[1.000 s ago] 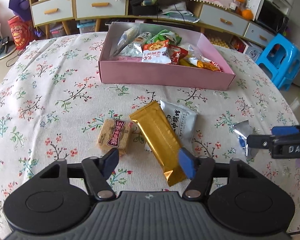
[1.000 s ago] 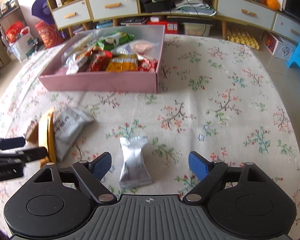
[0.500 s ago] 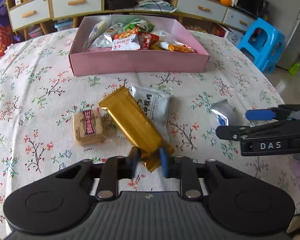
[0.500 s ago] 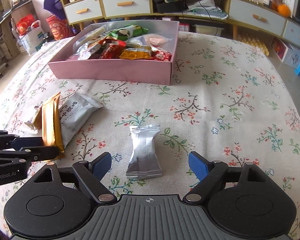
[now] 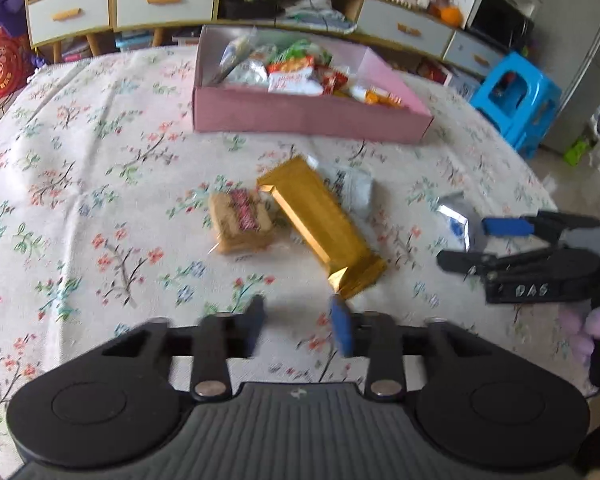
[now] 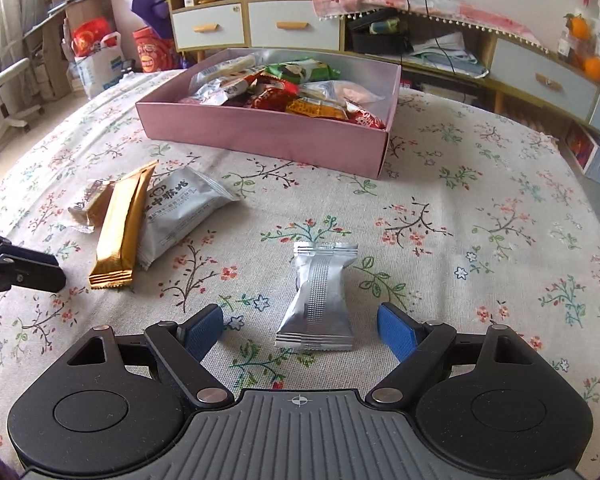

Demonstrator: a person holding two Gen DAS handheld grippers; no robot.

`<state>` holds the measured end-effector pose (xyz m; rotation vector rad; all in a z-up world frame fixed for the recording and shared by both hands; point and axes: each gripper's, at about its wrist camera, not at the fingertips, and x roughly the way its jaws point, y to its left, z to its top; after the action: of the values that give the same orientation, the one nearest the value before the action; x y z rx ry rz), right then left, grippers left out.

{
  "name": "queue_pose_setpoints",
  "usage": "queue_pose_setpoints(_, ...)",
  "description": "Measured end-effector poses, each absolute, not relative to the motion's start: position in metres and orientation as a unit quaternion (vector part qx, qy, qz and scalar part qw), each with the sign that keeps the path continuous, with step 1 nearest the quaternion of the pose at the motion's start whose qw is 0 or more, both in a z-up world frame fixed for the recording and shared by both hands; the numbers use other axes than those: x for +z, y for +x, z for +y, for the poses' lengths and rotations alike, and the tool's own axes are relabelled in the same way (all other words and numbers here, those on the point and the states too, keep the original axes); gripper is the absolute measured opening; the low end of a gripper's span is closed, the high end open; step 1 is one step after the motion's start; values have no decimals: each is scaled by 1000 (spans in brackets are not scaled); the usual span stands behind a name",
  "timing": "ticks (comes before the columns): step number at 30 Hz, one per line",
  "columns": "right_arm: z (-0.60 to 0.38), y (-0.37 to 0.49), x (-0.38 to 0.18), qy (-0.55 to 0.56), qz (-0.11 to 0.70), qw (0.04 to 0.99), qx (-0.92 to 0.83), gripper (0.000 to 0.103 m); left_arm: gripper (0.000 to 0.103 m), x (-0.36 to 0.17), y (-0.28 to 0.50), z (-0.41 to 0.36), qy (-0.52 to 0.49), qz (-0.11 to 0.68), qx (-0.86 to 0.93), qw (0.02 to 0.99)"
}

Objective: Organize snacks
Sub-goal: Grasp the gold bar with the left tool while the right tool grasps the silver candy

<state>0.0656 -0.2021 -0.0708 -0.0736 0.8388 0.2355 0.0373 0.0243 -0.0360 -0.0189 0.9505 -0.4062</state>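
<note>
The gold bar (image 5: 320, 224) lies flat on the floral cloth, between a brown biscuit packet (image 5: 240, 220) and a grey-white packet (image 5: 356, 188). My left gripper (image 5: 298, 320) hangs just short of the bar's near end; its jaws are opening and nothing is between them. In the right wrist view a silver packet (image 6: 320, 296) lies on the cloth between the wide-apart fingers of my right gripper (image 6: 300, 328), which is open and does not touch it. The pink box (image 6: 260, 136) behind holds several snacks. The left gripper (image 6: 52, 268) shows at that view's left edge.
The round table's edge curves close on the right, with a blue stool (image 5: 516, 96) beyond it. Low cabinets (image 6: 292, 24) line the far wall. A white chair (image 6: 4, 92) stands at the left. Bare cloth lies to the left of the biscuit packet.
Half a second ago the left jaws were shut on the gold bar's near end; now they have parted and drawn back, leaving the bar on the cloth. The right gripper sits a little closer over the silver packet.
</note>
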Motion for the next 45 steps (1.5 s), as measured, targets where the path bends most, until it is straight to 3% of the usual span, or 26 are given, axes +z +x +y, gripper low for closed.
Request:
queue_pose_setpoints(3,-202,67,-71,-32,405,907,108,86,49,-36,44,12,-12,446,-192,874)
queue_pose_setpoints(11,-200,69,-71,-32,405,908,102,86,48,-47,54,-25,-8,446,-175,878)
queue_pose_setpoints(20,-202,66,-67,-36,400,910,103,85,35,-46,53,-27,40,452,-174,874)
queue_pose_setpoints(24,-205,63,-66,-36,397,911,103,82,34,-44,45,-15,44,466,-195,862)
queue_pose_setpoints(29,-206,59,-65,-36,398,910,111,64,34,-41,32,-1,59,489,-231,839)
queue_pose_setpoints(32,-205,57,-65,-38,398,909,116,59,35,-40,24,3,87,500,-245,826)
queue_pose_setpoints(35,-202,54,-65,-40,399,908,122,56,39,-40,17,9,92,497,-246,827)
queue_pose_setpoints(38,-199,55,-67,-41,403,906,124,56,64,-43,15,7,79,485,-241,837)
queue_pose_setpoints(41,-197,57,-67,-41,402,907,119,58,68,-46,15,-2,81,469,-228,849)
queue_pose_setpoints(45,-198,64,-66,-29,407,907,106,58,64,-47,23,-6,61,459,-197,864)
